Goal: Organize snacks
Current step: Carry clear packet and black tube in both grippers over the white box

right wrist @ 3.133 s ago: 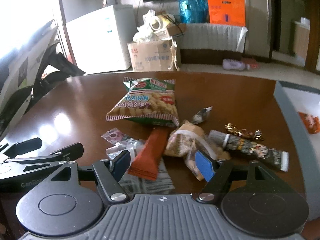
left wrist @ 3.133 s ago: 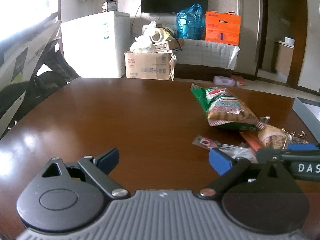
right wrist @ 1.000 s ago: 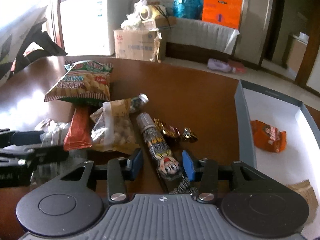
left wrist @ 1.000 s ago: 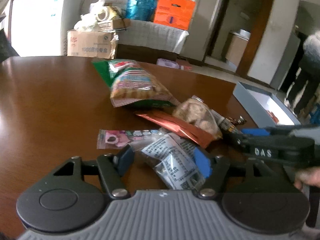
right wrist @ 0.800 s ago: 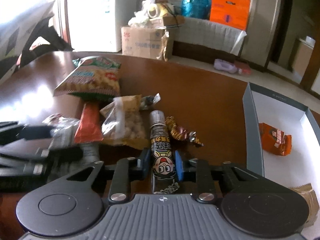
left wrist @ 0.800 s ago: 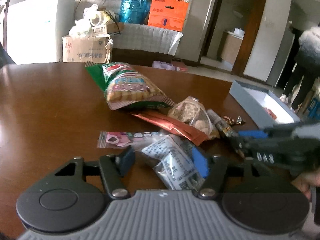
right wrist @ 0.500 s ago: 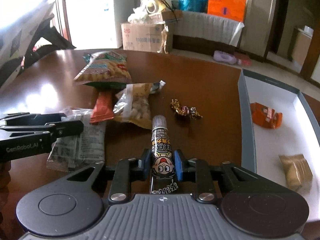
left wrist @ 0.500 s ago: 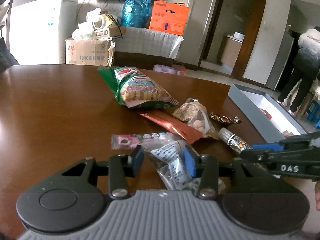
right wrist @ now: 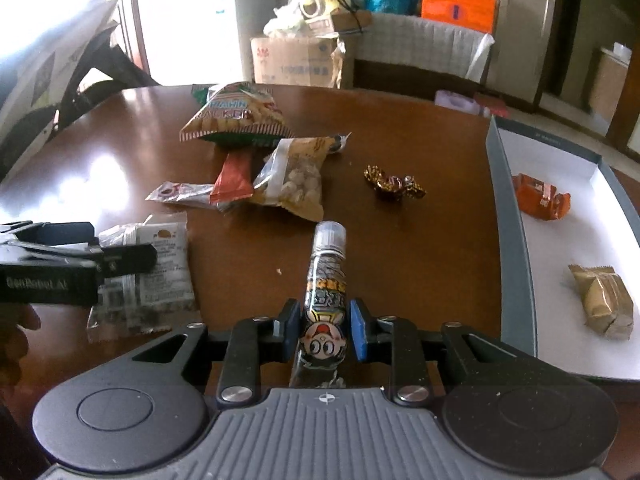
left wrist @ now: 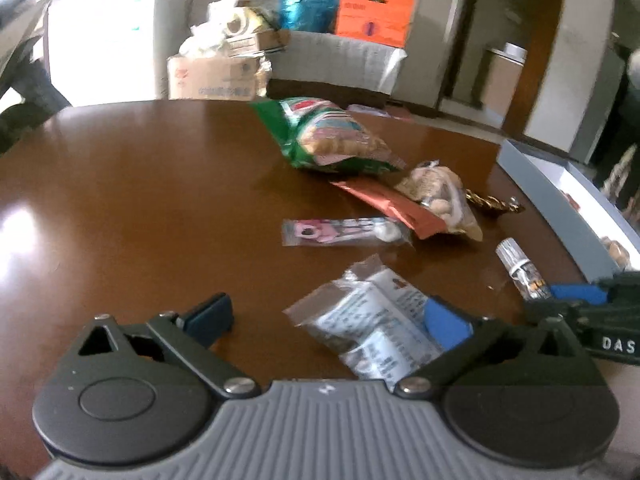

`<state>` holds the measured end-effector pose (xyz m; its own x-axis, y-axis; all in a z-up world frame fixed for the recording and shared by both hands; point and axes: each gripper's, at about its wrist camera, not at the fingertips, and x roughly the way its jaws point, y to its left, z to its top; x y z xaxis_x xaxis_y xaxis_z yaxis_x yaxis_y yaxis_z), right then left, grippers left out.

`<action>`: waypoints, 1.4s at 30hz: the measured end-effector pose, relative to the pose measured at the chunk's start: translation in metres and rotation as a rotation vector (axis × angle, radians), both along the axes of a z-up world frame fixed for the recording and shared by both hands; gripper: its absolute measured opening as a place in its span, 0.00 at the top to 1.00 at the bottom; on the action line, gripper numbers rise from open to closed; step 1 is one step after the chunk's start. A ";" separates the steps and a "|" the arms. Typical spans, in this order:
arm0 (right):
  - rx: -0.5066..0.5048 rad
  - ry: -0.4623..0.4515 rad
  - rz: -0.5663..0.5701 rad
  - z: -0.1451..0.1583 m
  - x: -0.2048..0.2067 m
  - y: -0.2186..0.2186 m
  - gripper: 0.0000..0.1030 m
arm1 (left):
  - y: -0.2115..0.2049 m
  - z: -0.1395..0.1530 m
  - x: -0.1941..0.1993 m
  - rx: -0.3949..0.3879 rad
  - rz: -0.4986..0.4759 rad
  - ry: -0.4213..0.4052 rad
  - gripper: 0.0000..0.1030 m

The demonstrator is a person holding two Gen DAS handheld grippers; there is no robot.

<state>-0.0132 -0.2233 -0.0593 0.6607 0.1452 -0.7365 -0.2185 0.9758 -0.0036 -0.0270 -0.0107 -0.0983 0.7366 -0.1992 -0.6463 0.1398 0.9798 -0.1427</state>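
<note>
right fingers: (right wrist: 324, 330) pinching the cartoon-printed tube snack (right wrist: 325, 276) at its lower end, pads on both sides, opening slightly at this moment, tube between them.
tube snack: pointing away over the table (right wrist: 420, 240), cap end free, just left of the grey tray (right wrist: 514, 240).
left fingers: (left wrist: 328, 316) spread wide and opening, nothing pinched; right pad just touching or overlapping the clear printed packet (left wrist: 372, 320), left pad over bare wood.
clear packet: lying flat, well left of the tray.
tray contents: orange wrapper (right wrist: 540, 196) at the far part, tan wrapped sweet (right wrist: 604, 300) nearer.
remaining pile: prawn cracker bag (right wrist: 236, 116), red stick pack (right wrist: 234, 180), peanut bag (right wrist: 296, 176), pink packet (left wrist: 340, 232), gold candies (right wrist: 394, 184), all left of the tray.
risk, tube: grip at one end only with loosening pads; likely to sag, swivel or slip out short of the tray wall.
risk, wall: low carry could knock the cap on the tray rim.
risk, packet: thin slick film lying flat; could slide or crumple out of a wide closing pinch.
risk, crowding: both tools near each other left of the tray; could collide.
</note>
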 end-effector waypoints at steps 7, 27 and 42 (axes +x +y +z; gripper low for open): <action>-0.045 -0.018 0.068 -0.001 0.001 0.012 0.74 | -0.025 -0.001 -0.001 0.022 -0.157 -0.064 0.42; -0.040 -0.085 0.079 0.024 -0.013 0.009 0.75 | -0.022 0.023 -0.001 0.025 -0.116 -0.119 0.72; 0.016 -0.131 0.074 0.044 -0.021 -0.004 0.75 | -0.033 0.046 -0.003 0.078 -0.128 -0.157 0.72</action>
<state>-0.0338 -0.2270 -0.0154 0.7379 0.2078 -0.6421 -0.2884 0.9573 -0.0217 -0.0305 -0.0434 -0.0521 0.8017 -0.2514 -0.5423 0.2781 0.9600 -0.0341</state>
